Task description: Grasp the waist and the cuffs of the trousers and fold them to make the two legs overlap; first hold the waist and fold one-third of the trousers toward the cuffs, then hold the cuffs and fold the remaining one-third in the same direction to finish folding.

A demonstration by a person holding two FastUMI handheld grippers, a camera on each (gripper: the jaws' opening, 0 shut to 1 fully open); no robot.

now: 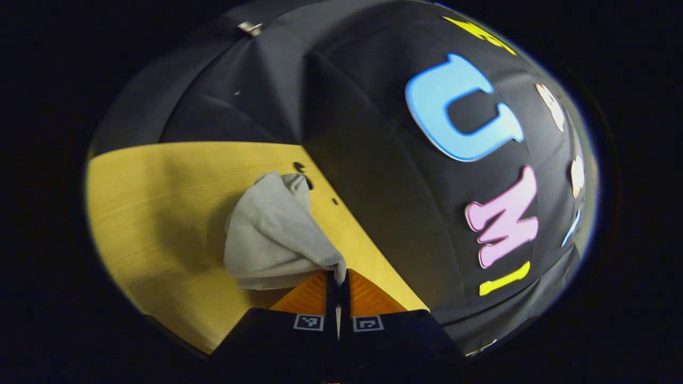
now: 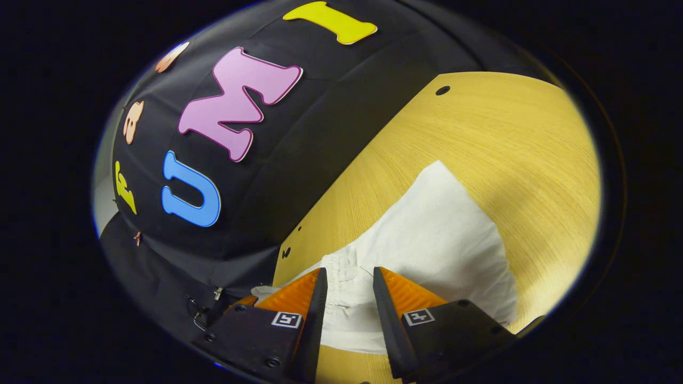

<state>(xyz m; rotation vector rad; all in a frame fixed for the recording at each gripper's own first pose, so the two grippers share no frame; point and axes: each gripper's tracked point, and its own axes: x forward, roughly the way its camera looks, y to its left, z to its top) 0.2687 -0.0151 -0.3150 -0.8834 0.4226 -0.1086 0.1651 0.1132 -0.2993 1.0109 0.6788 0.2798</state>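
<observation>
my left gripper is pinching a corner of the trousers, right gripper spread open over the waist on the table

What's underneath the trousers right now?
The trousers lie on the wooden table, which shows bare around them. Whatever sits beneath the cloth itself is covered and cannot be seen.

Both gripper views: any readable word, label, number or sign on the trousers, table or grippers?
None on the trousers or the table.
Left gripper, shut on the trousers: two square coded markers, a pattern and not text.
Right gripper, open: two more such markers, also unreadable.
</observation>
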